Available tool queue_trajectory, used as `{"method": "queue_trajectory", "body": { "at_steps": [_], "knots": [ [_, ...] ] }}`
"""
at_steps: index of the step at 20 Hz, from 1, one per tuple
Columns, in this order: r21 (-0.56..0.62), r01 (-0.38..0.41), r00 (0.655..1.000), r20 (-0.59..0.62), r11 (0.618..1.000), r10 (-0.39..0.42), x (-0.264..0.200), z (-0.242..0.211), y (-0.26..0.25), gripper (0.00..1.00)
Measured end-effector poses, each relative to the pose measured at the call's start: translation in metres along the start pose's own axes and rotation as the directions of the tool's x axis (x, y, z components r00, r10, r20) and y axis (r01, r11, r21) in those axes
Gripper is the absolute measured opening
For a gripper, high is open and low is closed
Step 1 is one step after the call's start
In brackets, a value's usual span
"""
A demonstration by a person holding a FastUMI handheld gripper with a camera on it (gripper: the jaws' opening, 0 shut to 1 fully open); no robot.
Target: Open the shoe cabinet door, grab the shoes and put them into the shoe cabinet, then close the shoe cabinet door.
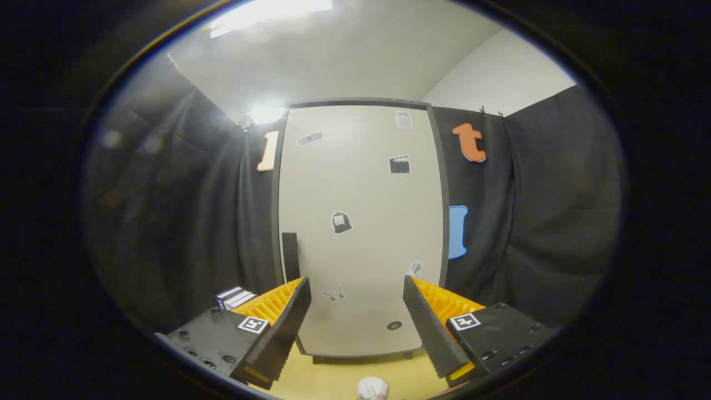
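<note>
Wooden floor (333, 383), closed cabinet (361, 233), tongs (355, 289) apart

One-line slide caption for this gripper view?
Open gripper, jaws apart and empty, faces closed shoe cabinet door; handle ahead, shoe on floor below.

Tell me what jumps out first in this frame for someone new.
The tall pale shoe cabinet door, shut and dotted with small stickers, stands straight ahead beyond the open gripper, whose fingers grip nothing. A dark vertical handle sits near the door's left edge, just above the left finger. A white shoe lies on the wooden floor between and below the fingers.
</note>
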State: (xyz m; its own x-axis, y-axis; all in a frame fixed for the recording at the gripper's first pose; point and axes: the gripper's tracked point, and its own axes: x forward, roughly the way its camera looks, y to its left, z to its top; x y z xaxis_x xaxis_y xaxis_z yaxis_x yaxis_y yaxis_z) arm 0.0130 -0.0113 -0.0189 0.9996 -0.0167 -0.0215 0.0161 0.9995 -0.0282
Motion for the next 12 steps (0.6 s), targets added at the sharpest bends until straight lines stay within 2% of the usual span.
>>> {"method": "queue_trajectory", "body": {
  "at_steps": [3, 7, 12],
  "knots": [
    [-0.012, -0.014, 0.997, -0.07, 1.0, 0.013, 0.001, -0.046, 0.0, 1.0],
    [0.033, -0.031, 0.977, -0.209, 0.999, 0.037, -0.003, -0.143, -0.004, 1.0],
    [0.091, -0.021, 0.907, -0.417, 0.996, 0.057, -0.016, -0.282, -0.011, 1.0]
  ]
}}
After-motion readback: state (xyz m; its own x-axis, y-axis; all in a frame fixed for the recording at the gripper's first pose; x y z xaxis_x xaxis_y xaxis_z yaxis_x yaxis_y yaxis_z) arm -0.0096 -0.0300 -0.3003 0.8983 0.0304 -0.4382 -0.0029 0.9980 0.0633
